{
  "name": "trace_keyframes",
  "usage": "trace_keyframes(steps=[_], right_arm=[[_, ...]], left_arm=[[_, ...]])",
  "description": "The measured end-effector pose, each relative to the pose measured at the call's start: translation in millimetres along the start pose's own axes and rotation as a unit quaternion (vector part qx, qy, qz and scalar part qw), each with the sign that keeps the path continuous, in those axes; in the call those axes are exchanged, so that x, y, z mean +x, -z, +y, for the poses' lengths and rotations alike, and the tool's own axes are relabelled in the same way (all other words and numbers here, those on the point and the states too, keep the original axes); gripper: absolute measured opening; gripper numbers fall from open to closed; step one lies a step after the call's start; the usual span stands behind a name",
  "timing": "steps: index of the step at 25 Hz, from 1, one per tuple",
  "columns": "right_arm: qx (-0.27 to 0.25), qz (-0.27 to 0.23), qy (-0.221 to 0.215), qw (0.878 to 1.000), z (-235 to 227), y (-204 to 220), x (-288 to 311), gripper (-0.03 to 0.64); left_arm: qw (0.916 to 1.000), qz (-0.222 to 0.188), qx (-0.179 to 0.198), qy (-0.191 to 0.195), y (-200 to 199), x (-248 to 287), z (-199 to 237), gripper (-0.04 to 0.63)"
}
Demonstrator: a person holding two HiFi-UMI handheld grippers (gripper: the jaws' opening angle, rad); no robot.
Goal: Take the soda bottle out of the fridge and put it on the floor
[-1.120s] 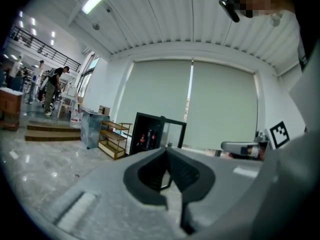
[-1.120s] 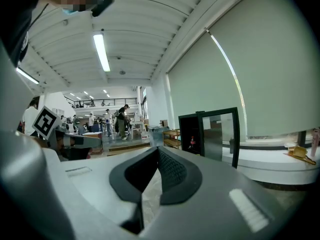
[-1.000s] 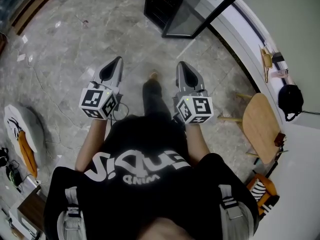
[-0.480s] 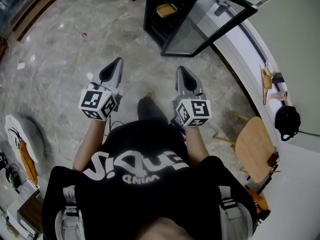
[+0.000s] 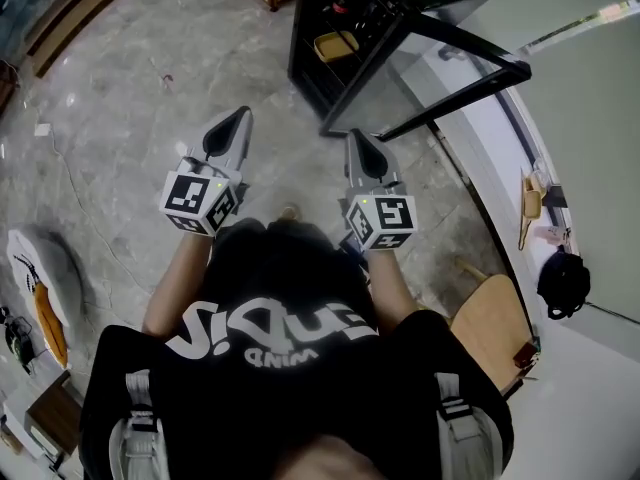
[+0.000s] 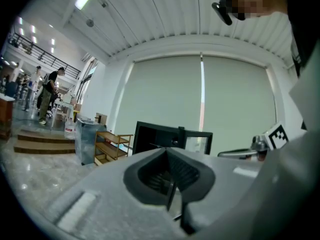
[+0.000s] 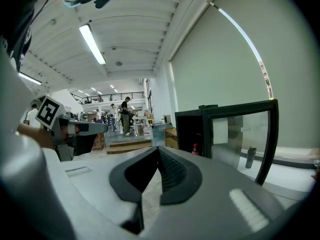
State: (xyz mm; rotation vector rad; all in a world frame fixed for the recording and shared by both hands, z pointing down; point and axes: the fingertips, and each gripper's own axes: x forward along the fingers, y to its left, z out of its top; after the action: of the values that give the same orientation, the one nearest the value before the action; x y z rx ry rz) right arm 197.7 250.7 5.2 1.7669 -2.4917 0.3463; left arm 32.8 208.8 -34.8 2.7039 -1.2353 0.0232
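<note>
The left tongs [image 5: 239, 117] and the right tongs [image 5: 355, 136] are both clenching shut, gripping nothing. The soda bottle [image 7: 195, 149] is standing inside the open fridge [image 7: 191, 126], well ahead of the right tongs.

Black tee, grey grippers.
You wear a black T-shirt [image 5: 285, 298] with white lettering; your left gripper [image 5: 241, 114] and right gripper [image 5: 353, 134] are grey tapering shells with dark insets, each carrying a white marker cube [image 5: 200, 200] printed with black squares.
</note>
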Motion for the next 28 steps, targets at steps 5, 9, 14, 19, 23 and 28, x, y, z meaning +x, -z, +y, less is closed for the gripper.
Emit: trace_keyframes(steps=[5,9,14,19,23,28], right_arm=[[0.001,0.002,0.001,1.0,-19,-4,37,0.0],[0.006,0.001,0.01,1.0,-30,-5,68,0.0],[0.012,-0.003,0.03,0.999,-46,-8,102,0.0],[0.029,-0.008,0.048,0.998,-56,-1,133,0.0],[0.032,-0.012,0.06,0.998,-63,2,160,0.0],[0.027,-0.022,0.069,0.997,-75,16,190,0.0]], left_arm=[[1.0,0.0,0.003,0.006,-2,40,15,0.002],[0.9998,0.003,0.011,0.019,-2,71,35,0.002],[0.999,0.003,0.02,0.041,-5,111,57,0.002],[0.9977,0.007,0.025,0.063,-3,142,74,0.002],[0.997,0.003,0.02,0.075,2,168,95,0.002],[0.9964,-0.005,0.025,0.081,17,202,120,0.002]])
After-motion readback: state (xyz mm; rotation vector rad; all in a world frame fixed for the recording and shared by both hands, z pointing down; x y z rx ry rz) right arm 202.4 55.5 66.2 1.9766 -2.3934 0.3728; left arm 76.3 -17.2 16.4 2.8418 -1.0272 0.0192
